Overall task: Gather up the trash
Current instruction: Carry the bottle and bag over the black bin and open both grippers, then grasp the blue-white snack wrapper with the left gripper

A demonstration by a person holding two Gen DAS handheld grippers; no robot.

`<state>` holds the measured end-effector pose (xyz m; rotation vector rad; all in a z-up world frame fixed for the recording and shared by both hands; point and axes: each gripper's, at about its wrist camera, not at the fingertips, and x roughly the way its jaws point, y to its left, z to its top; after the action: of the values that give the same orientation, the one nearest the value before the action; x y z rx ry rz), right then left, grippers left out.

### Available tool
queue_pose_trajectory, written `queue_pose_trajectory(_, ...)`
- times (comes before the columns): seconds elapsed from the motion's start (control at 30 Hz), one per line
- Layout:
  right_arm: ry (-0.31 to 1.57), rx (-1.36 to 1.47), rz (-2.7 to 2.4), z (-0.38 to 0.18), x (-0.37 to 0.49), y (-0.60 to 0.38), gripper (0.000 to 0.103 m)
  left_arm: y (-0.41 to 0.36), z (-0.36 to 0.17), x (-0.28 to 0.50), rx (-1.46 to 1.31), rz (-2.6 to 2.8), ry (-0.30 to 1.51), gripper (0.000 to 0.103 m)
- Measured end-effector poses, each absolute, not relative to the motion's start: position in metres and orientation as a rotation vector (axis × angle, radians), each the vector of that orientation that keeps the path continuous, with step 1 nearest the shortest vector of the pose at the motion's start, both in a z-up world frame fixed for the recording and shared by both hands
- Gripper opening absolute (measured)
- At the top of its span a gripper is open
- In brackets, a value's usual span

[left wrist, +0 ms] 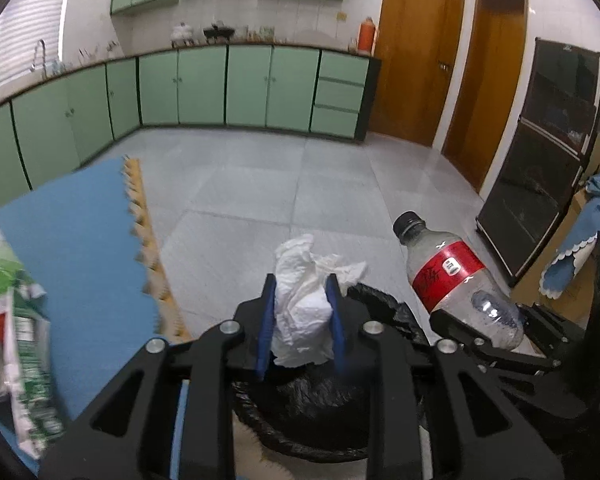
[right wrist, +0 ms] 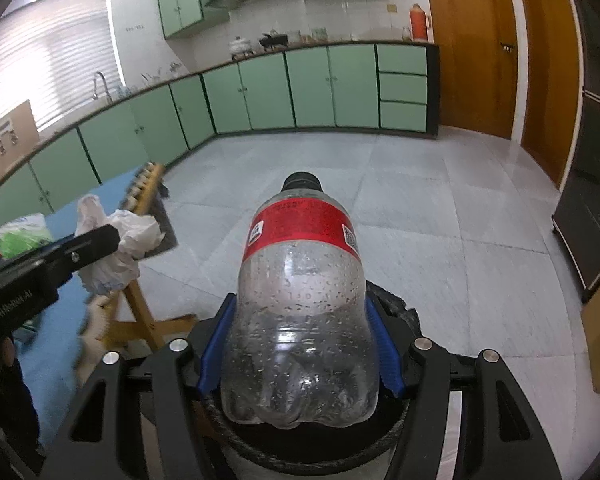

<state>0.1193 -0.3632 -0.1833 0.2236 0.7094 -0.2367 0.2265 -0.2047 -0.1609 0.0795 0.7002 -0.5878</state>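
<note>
My left gripper [left wrist: 301,284] is shut on a crumpled white tissue [left wrist: 300,316], which both blue pads squeeze. It hangs over the mouth of a bin lined with a black bag [left wrist: 384,304]. Just to its right, my right gripper [right wrist: 300,304] is shut on the lower body of a clear plastic bottle [right wrist: 300,280] with a red label and black cap, the cap pointing away from me. The bottle [left wrist: 456,280] also hangs over the black-lined bin [right wrist: 396,304]. In the right wrist view the left gripper [right wrist: 100,236] and the tissue [right wrist: 120,240] show at the left.
A table with a blue cover [left wrist: 80,240] stands to the left on wooden legs [right wrist: 140,312], with green and white packaging [left wrist: 20,312] on it. Grey tiled floor [left wrist: 280,184] stretches ahead to green cabinets [left wrist: 204,84]. A black cabinet [left wrist: 540,160] stands at the right.
</note>
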Motion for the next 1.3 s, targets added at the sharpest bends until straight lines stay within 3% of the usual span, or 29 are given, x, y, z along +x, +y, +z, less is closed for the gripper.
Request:
queue_pose_trajectory(0.07, 0.740, 0.214, -0.251, -0.191, 0.124, -0.366, 0.064, -0.210, -0.166, 0.234, 0.084, -0.596, 0.724, 0.047)
queue_pose_trajectory(0.13, 0.752, 0.197, -0.277, -0.197, 0.129, -0.370, 0.076, -0.214, -0.170, 0.240, 0.084, -0.604, 0.731, 0.058)
queue_pose_trajectory(0.27, 0.759, 0.191, -0.300, -0.199, 0.130, -0.371, 0.079, -0.216, -0.169, 0.241, 0.067, -0.628, 0.739, 0.066)
queue_pose_trajectory(0.77, 0.595, 0.176, -0.210, -0.144, 0.118, -0.327, 0.091, -0.138, -0.108, 0.206, 0.059, -0.468, 0.565, 0.084)
queue_pose_trajectory(1.03, 0.532, 0.133, -0.072, -0.115, 0.123, -0.264, 0.092, -0.059, -0.084, 0.178, 0.098, -0.241, 0.469, 0.085)
queue_pose_trajectory(1.3, 0.540, 0.089, 0.075, -0.116, 0.134, -0.195, 0.092, 0.024, -0.083, 0.169, 0.082, -0.029, 0.488, 0.085)
